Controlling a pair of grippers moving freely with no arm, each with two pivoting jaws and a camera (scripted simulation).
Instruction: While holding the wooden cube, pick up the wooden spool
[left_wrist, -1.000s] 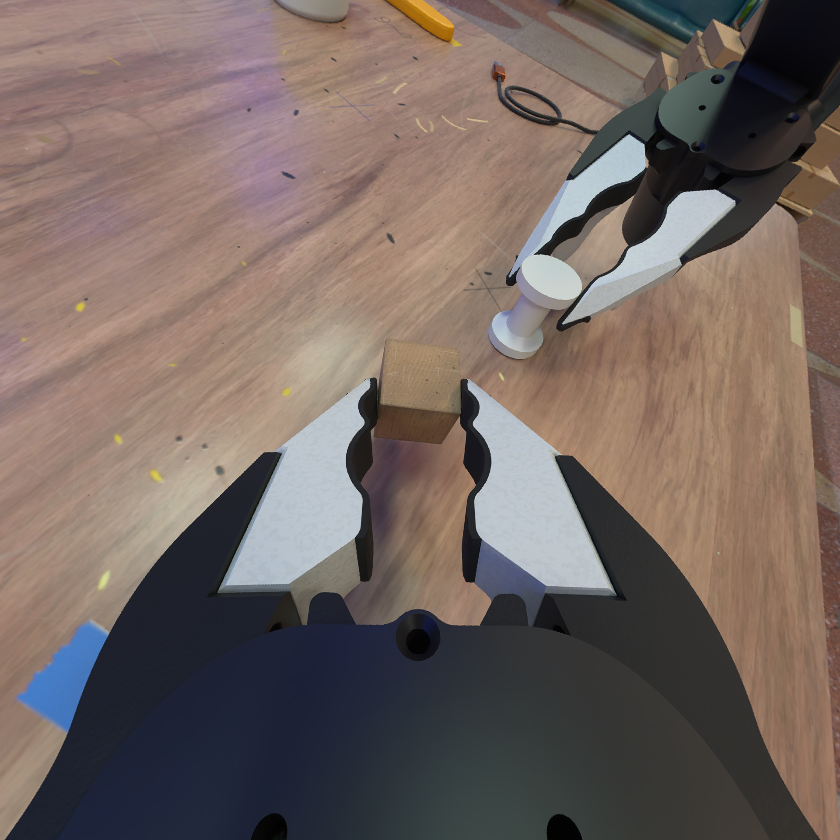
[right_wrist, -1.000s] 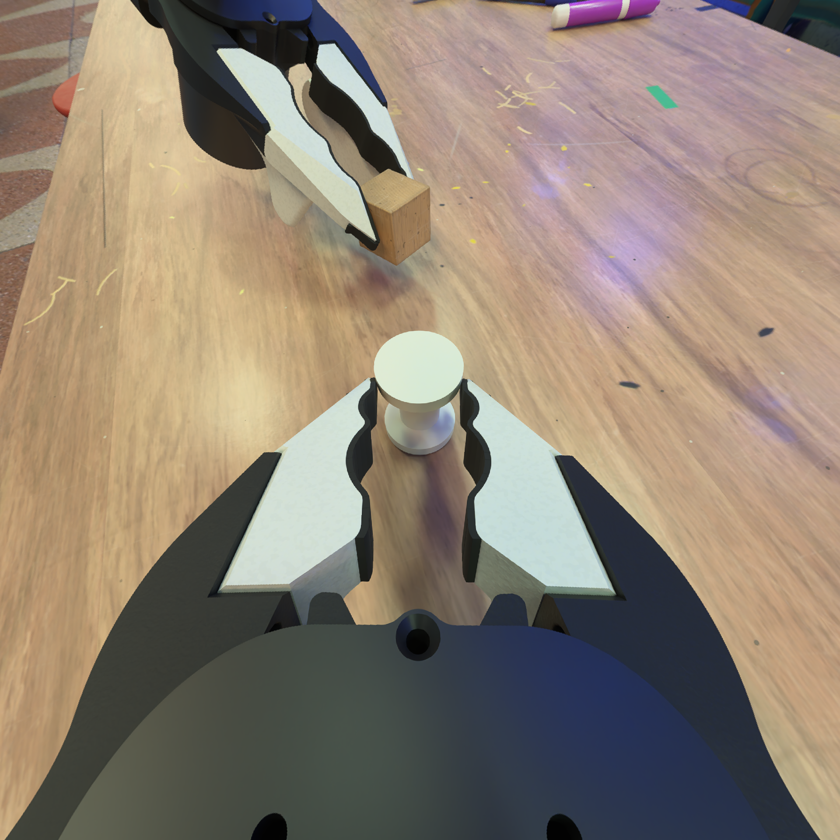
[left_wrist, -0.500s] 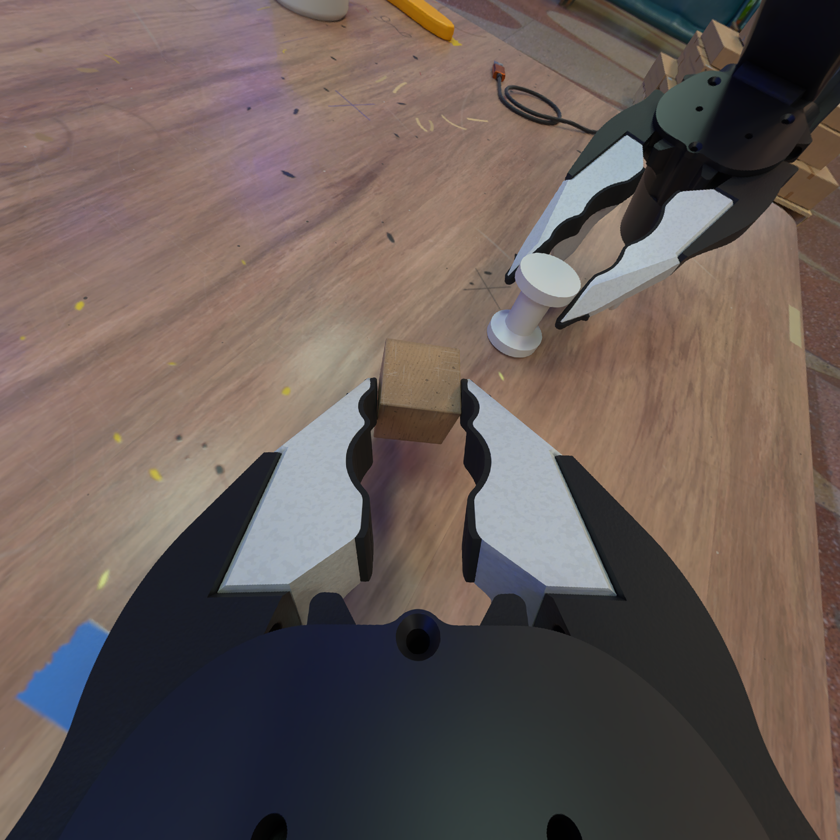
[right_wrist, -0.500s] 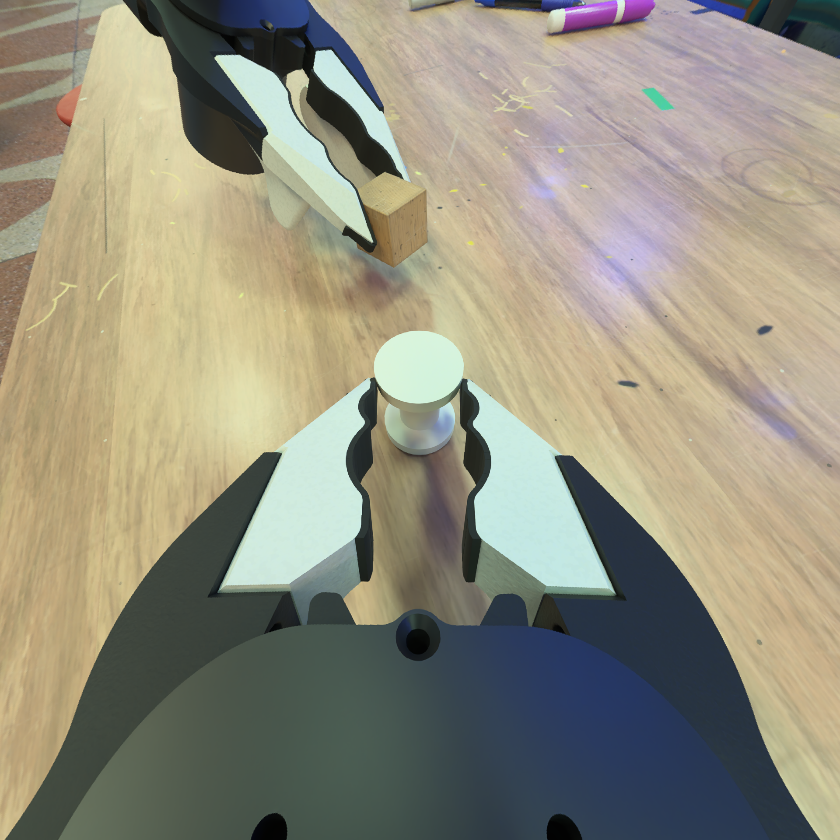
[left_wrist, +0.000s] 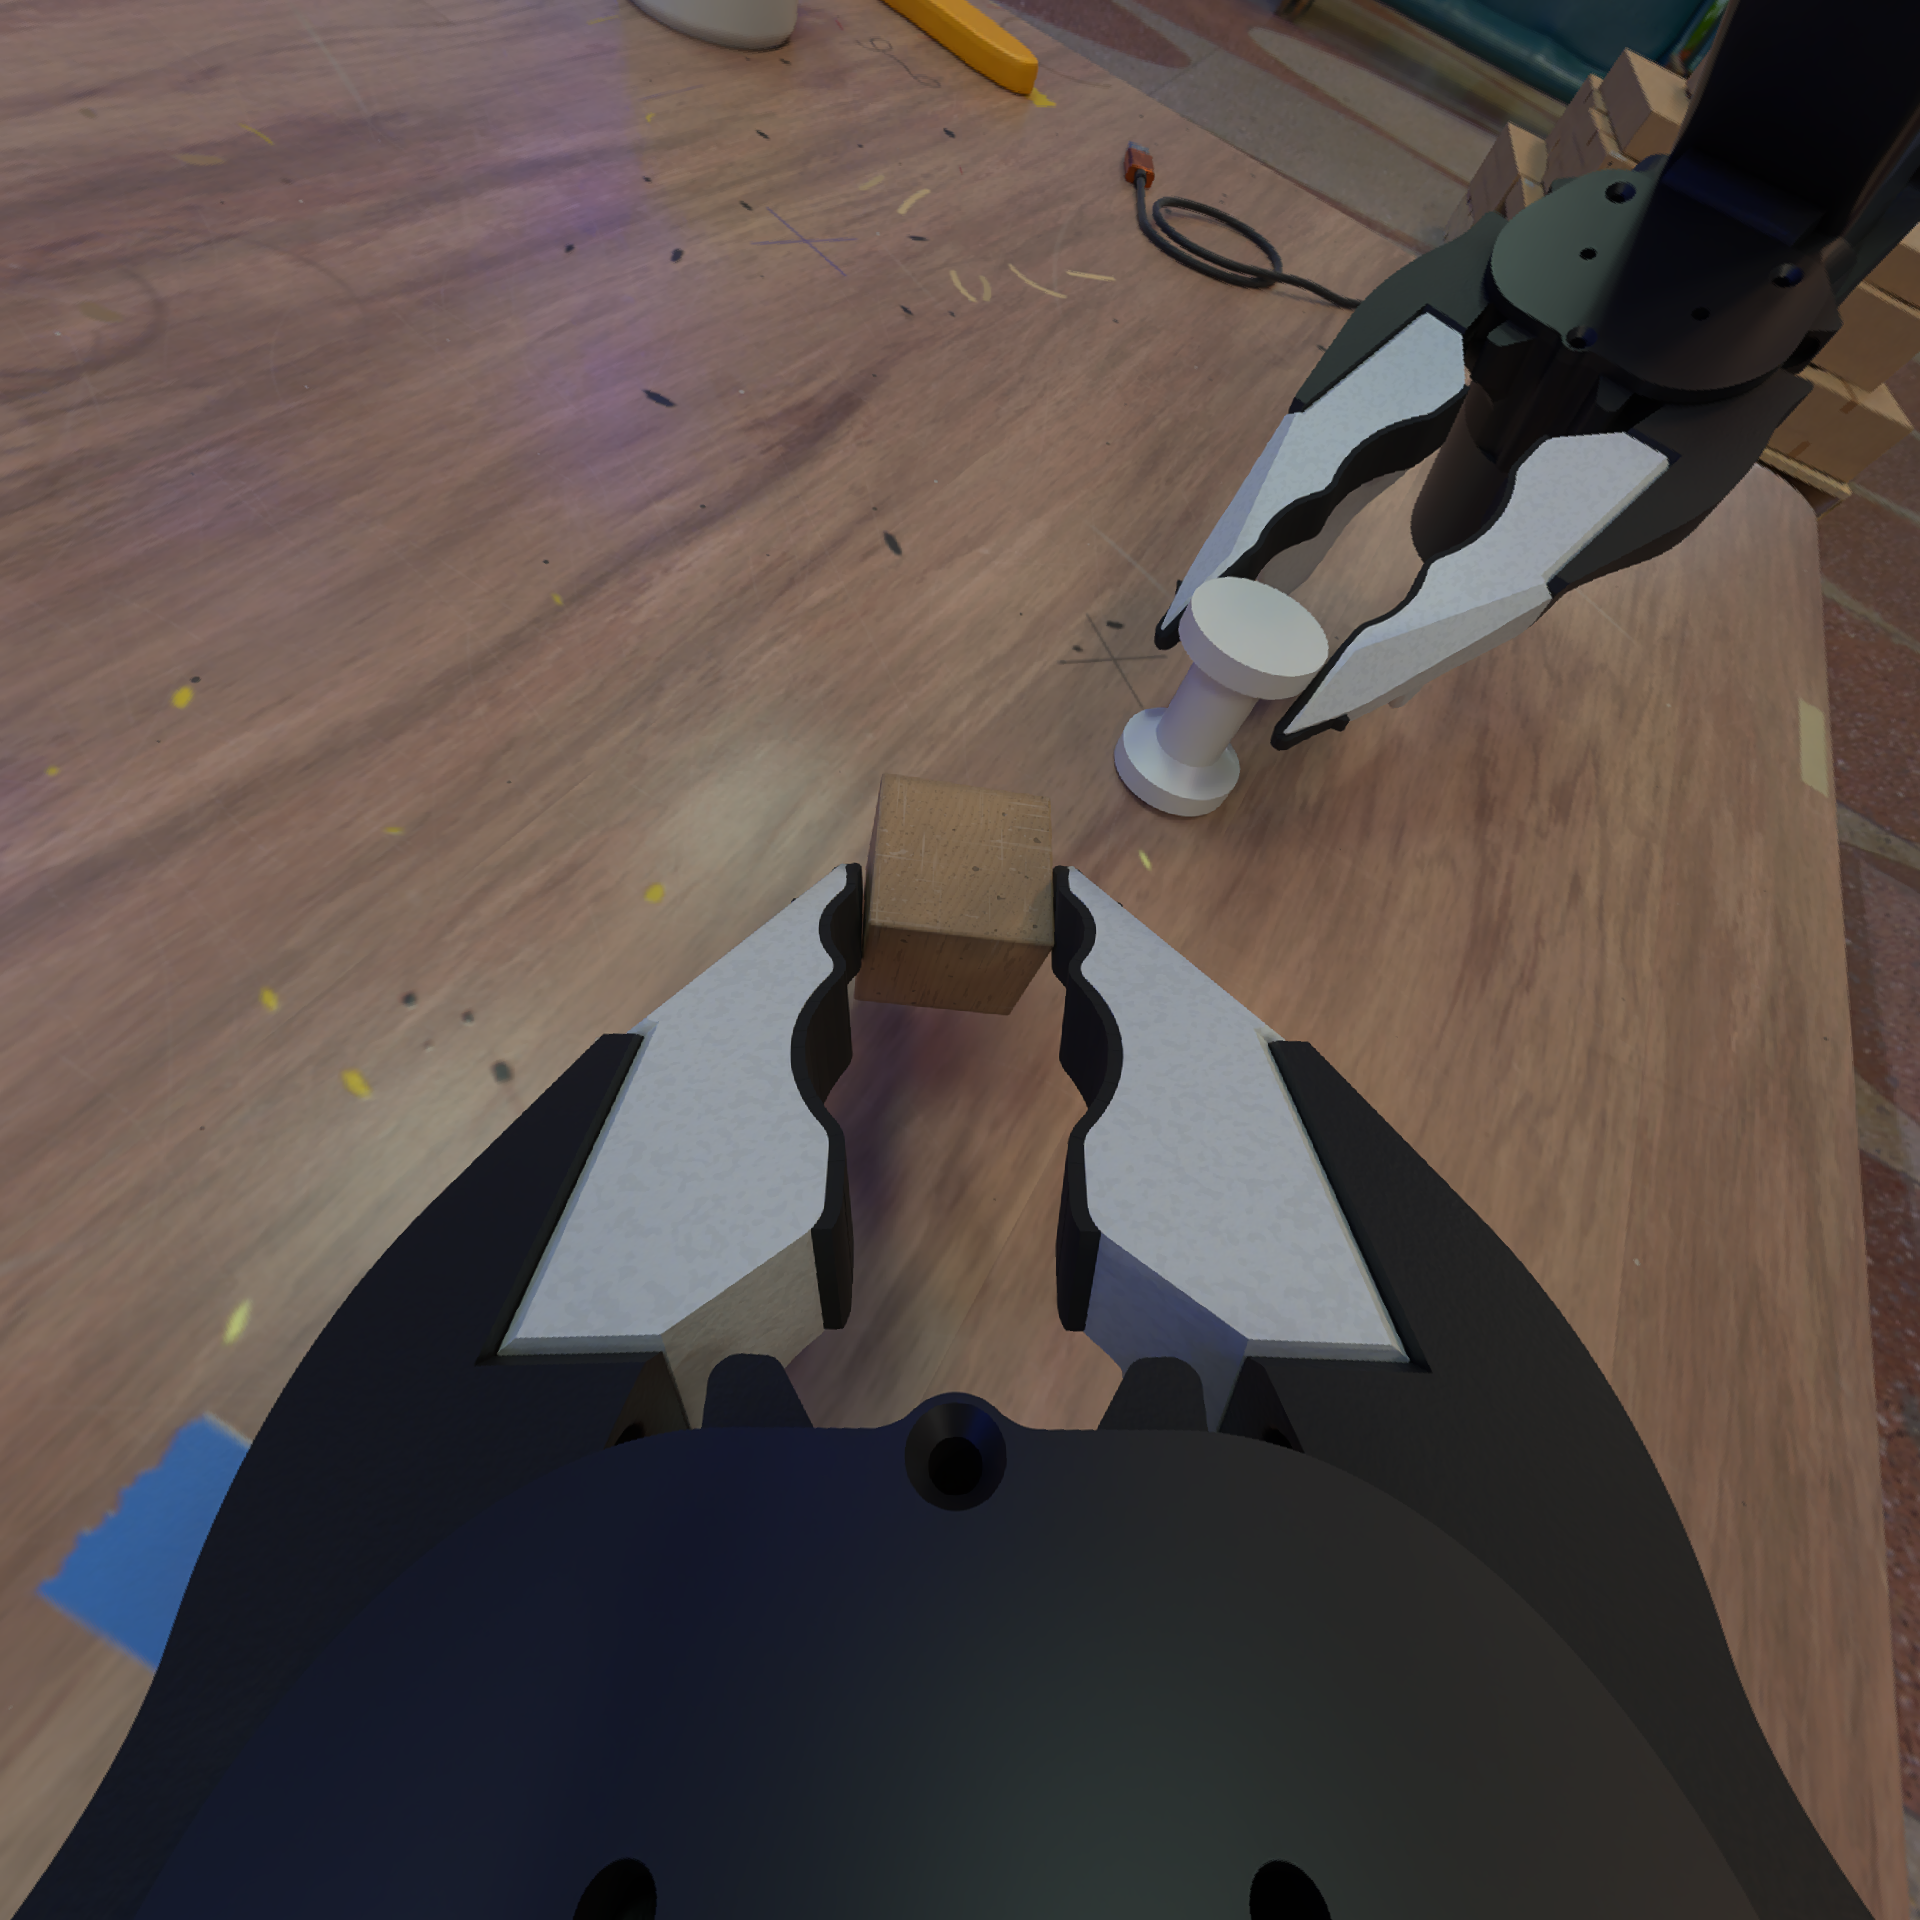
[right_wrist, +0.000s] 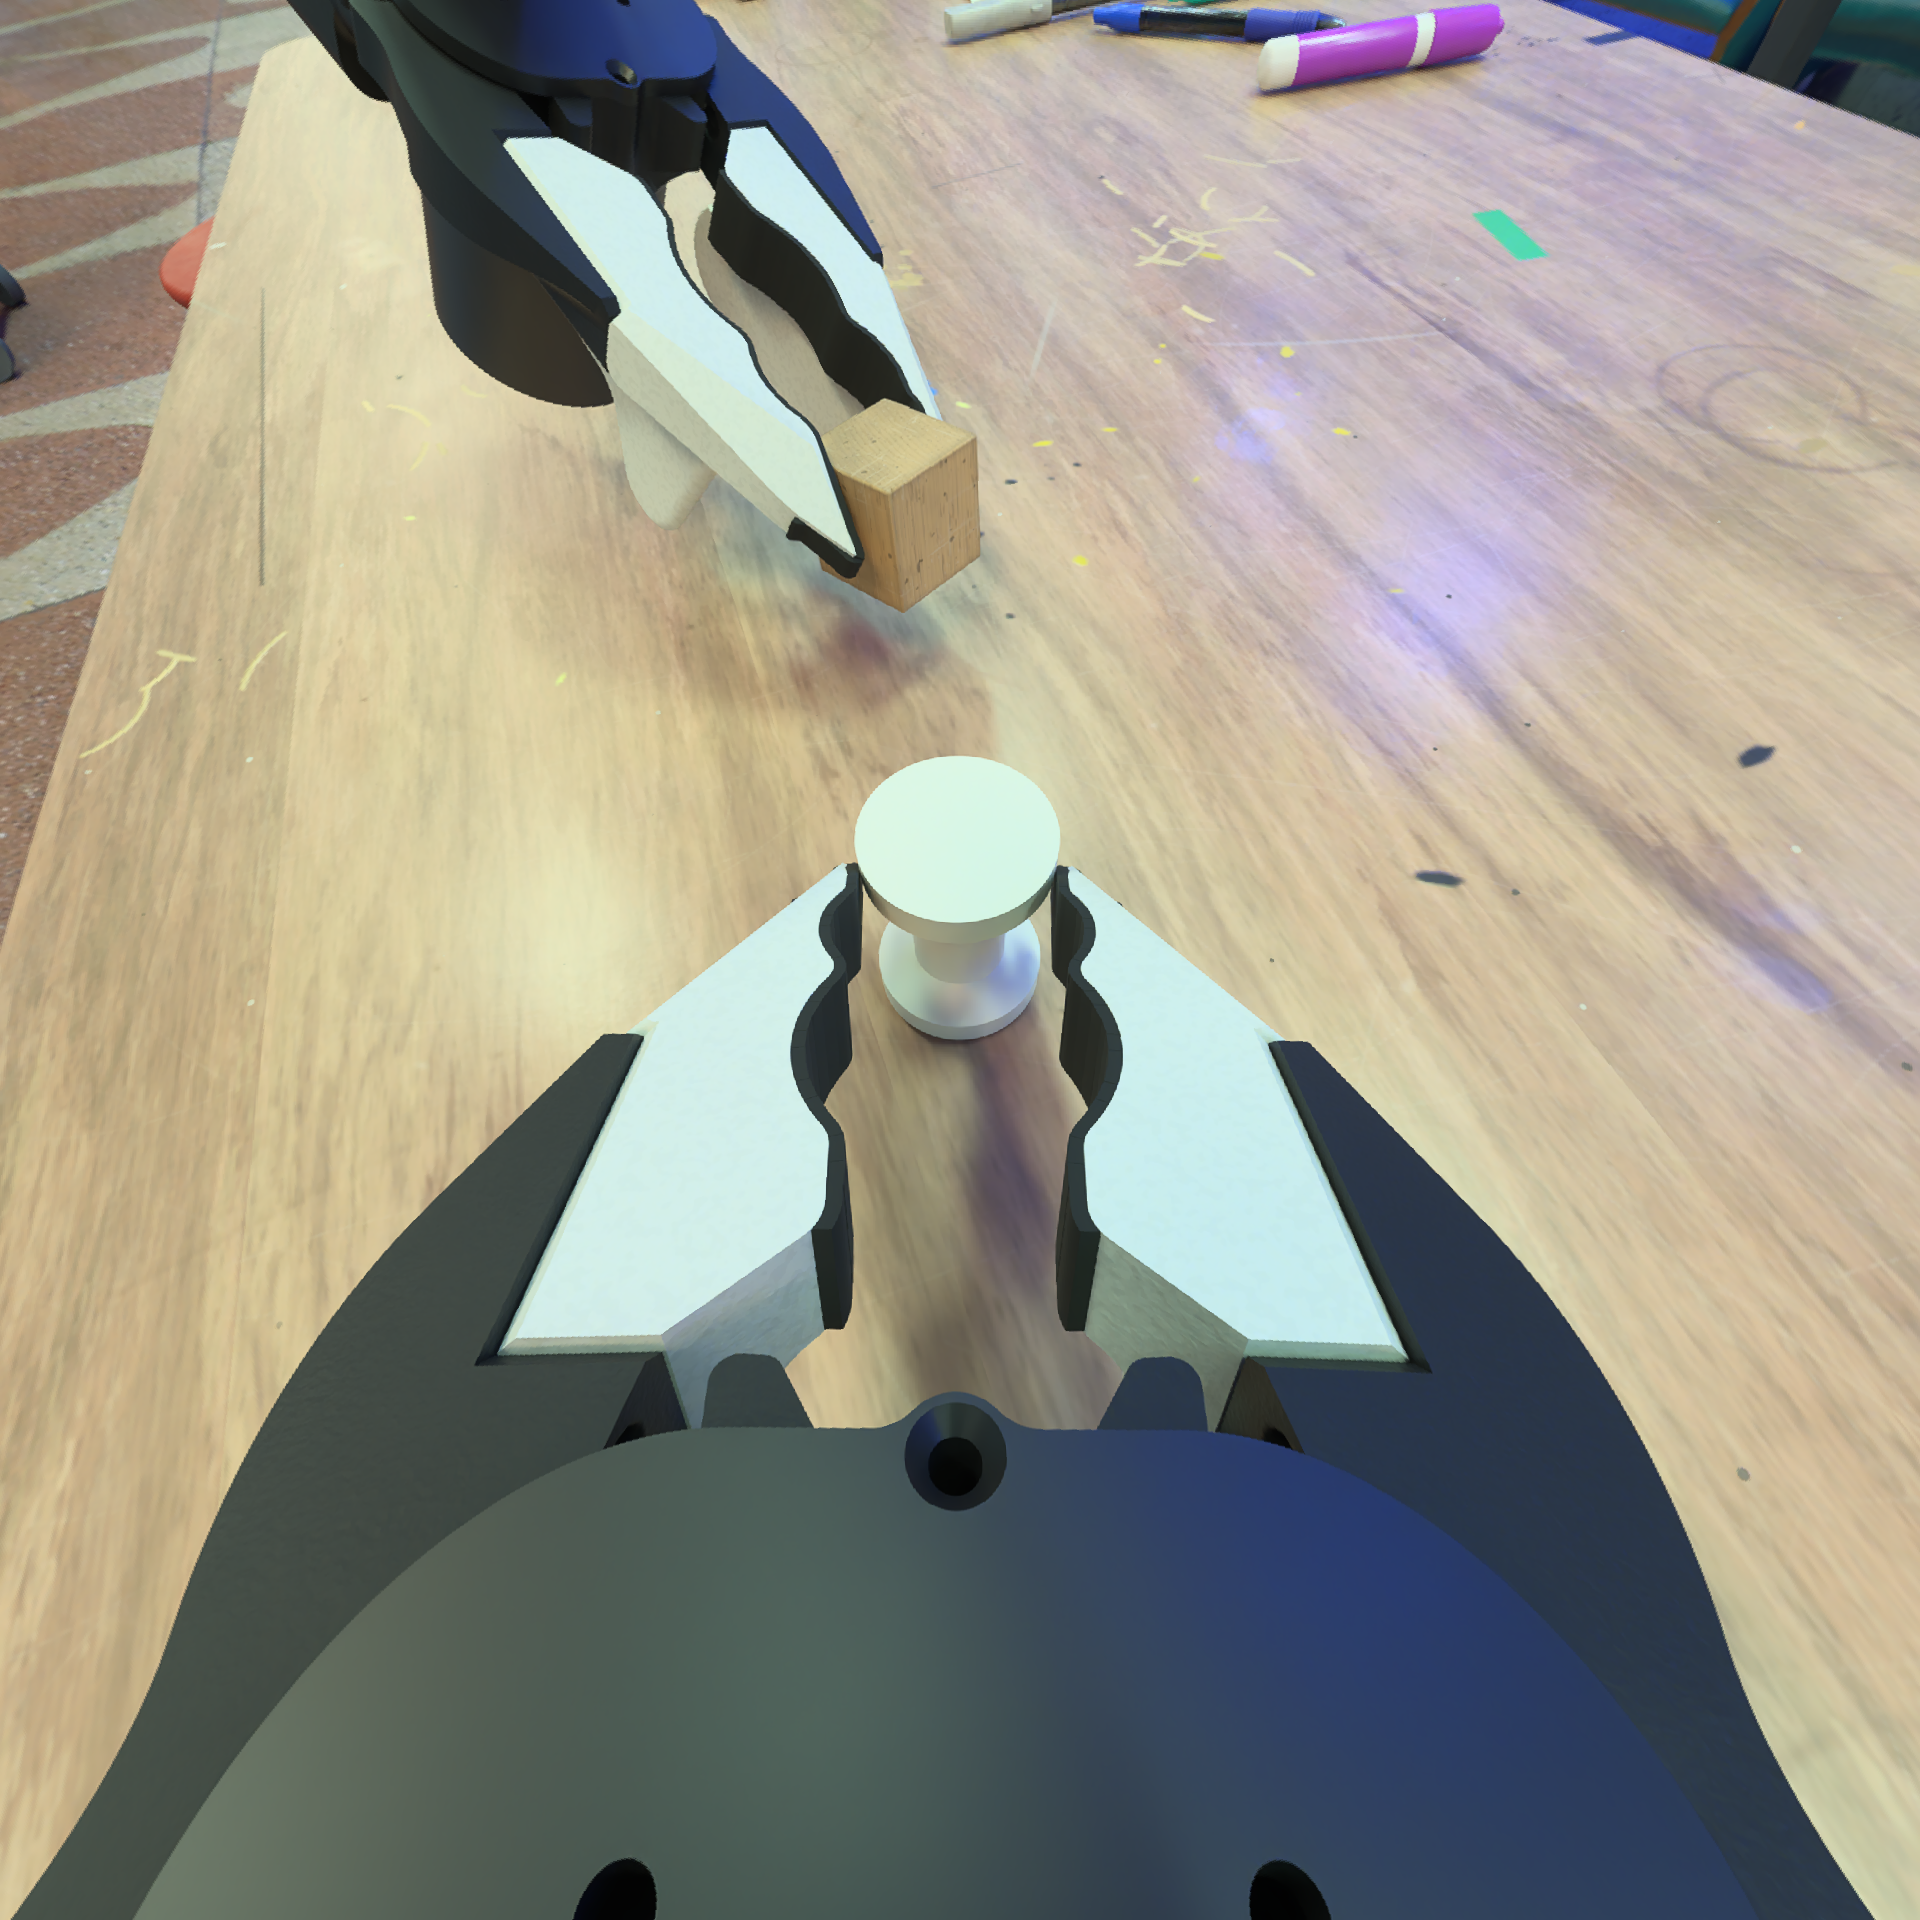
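My left gripper (left_wrist: 956, 904) is shut on the wooden cube (left_wrist: 961, 894) and holds it a little above the wooden table (left_wrist: 520, 520). The cube and the left gripper also show in the right wrist view (right_wrist: 914, 499), with a shadow on the table below the cube. My right gripper (right_wrist: 956, 894) is shut on the top flange of the pale spool (right_wrist: 956, 842), which stands upright between its fingertips. In the left wrist view the right gripper (left_wrist: 1226, 686) grips the spool (left_wrist: 1210, 686) from above. I cannot tell whether the spool's base touches the table.
A black cable (left_wrist: 1210, 239), a yellow tool (left_wrist: 966, 47) and cardboard boxes (left_wrist: 1849, 395) lie at the far side. Blue tape (left_wrist: 135, 1538) is near left. Markers (right_wrist: 1371, 42) and green tape (right_wrist: 1507, 234) lie far off. The table edge (left_wrist: 1813, 831) is close on the right.
Both grips are the same. In the right wrist view the far table and markers have slid slightly down the picture. The left view is almost unchanged.
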